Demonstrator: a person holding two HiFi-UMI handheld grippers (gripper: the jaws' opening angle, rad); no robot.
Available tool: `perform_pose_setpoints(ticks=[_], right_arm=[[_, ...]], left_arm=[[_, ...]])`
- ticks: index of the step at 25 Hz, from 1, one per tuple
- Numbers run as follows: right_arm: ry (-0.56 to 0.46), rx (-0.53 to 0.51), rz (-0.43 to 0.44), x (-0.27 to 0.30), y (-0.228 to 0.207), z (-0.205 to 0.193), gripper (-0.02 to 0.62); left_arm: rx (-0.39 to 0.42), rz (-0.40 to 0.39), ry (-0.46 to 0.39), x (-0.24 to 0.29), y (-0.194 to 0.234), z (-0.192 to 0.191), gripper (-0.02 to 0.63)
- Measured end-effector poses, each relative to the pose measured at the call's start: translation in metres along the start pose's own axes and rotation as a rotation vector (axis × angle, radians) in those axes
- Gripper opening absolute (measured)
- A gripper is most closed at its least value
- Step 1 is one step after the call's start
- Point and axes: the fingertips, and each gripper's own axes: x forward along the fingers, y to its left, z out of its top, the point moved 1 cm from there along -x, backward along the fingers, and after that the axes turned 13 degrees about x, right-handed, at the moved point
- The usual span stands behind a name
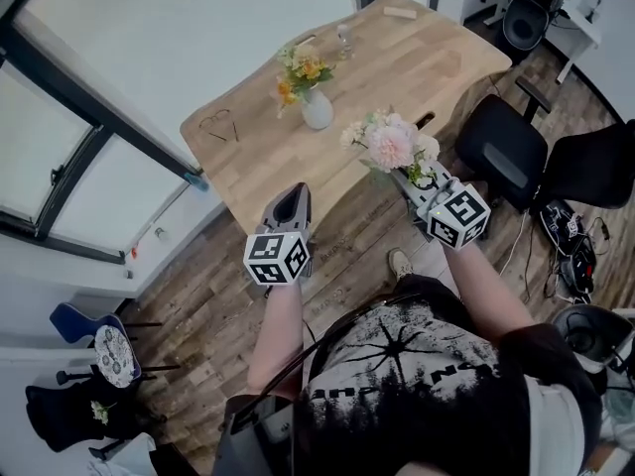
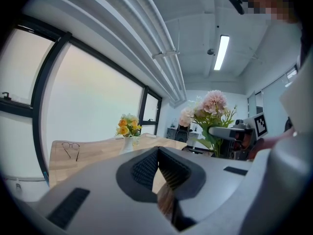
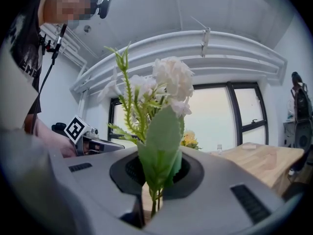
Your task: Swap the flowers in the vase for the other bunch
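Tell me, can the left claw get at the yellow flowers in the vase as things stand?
Probably yes. The left claw is shut and empty, and only table lies between it and the yellow flowers in the vase; the glasses sit off to one side. It must open first.

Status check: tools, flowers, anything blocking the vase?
Left tool shut, empty. Right tool shut on pink bunch stems. Vase on table holds yellow flowers, swap not started. Glasses lie apart from vase; nothing blocking.
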Motion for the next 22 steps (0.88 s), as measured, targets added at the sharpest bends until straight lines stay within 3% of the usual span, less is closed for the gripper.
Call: perform_pose_setpoints(ticks=[11, 22], right_arm=[[0.026, 0.021, 0.077, 0.034, -0.098, 0.035, 0.04], [0.063, 0.044, 0.201, 0.08, -0.153, 0.04, 0.04]], left_arm=[[0.002, 0.093, 0.012, 0.086, 0.008, 0.024, 0.014], [-0.006, 0.219, 0.053, 0.13, 0.023, 0.027, 0.014]])
